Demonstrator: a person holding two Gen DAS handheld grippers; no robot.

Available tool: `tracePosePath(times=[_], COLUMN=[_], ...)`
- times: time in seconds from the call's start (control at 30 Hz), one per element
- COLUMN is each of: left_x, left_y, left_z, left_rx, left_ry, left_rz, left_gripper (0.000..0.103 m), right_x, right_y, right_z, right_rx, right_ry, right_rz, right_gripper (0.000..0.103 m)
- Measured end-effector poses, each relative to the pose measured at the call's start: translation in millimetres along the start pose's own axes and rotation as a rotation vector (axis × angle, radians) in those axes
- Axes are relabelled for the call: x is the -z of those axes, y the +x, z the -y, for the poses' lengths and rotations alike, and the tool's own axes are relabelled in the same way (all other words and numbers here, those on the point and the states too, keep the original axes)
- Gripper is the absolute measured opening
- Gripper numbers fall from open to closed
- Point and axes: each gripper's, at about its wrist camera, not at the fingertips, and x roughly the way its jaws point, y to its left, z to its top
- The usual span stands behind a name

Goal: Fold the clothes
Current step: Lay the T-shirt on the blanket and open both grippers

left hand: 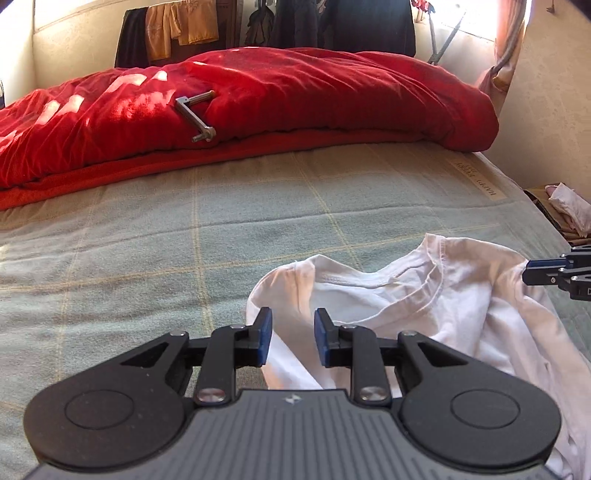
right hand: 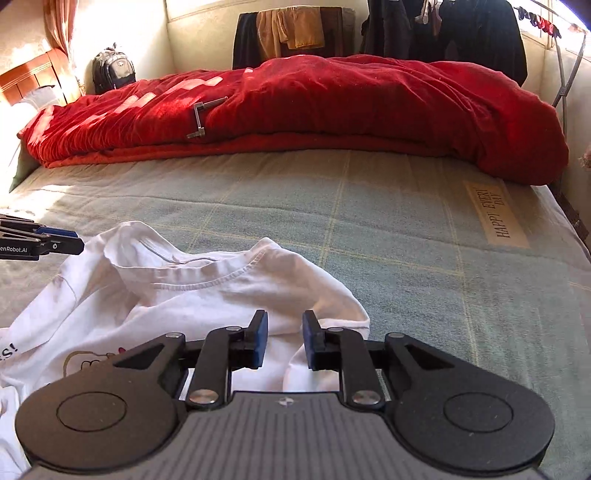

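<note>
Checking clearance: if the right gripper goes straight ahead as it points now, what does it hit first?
Most likely the crumpled white cotton T-shirt: the right gripper, jaws open, has that fabric directly ahead. Past it lies green checked bedsheet. Height above the cloth is unclear.

A shirt [right hand: 207, 291] lies crumpled on the near part of the bed [right hand: 406, 236]. The left gripper [left hand: 293, 338] sits over its left shoulder and the right gripper [right hand: 284, 339] over its right, both with jaws apart, collar between them. Behind, across the far side of the bed, lies a quilt [right hand: 332, 99] with a crank [right hand: 201, 118] on it. Clothes [right hand: 291, 29] hang behind the quilt; a backpack [right hand: 112, 68] stands far left.
</note>
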Motion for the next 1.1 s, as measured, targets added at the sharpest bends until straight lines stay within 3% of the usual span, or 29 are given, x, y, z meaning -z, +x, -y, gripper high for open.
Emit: tracePosePath(times=[0.13, 0.47, 0.6, 0.87, 1.1], left_x=[16, 92, 119, 172, 204], left_y=[-48, -138, -171, -190, -181], left_z=[14, 53, 68, 66, 55], left_rx=[0.019, 0.015, -0.003, -0.029, 0.013], left_ry=[0.02, 0.145, 0.182, 0.074, -0.069], left_rz=[0.008, -0.009, 0.03, 0.066, 0.085], left_gripper=[0.037, 0.039, 0.048, 0.051, 0.051], right_x=[21, 96, 125, 200, 254], right_y=[-51, -155, -181, -209, -216], right_z=[-12, -67, -90, -133, -160], right_rx=[-0.004, -0.053, -0.069, -0.072, -0.113], right_ry=[-0.015, -0.051, -0.052, -0.012, 0.049], right_rz=[0.007, 0.028, 0.053, 0.126, 0.142], right_gripper=[0.031, 0.045, 0.055, 0.063, 0.066])
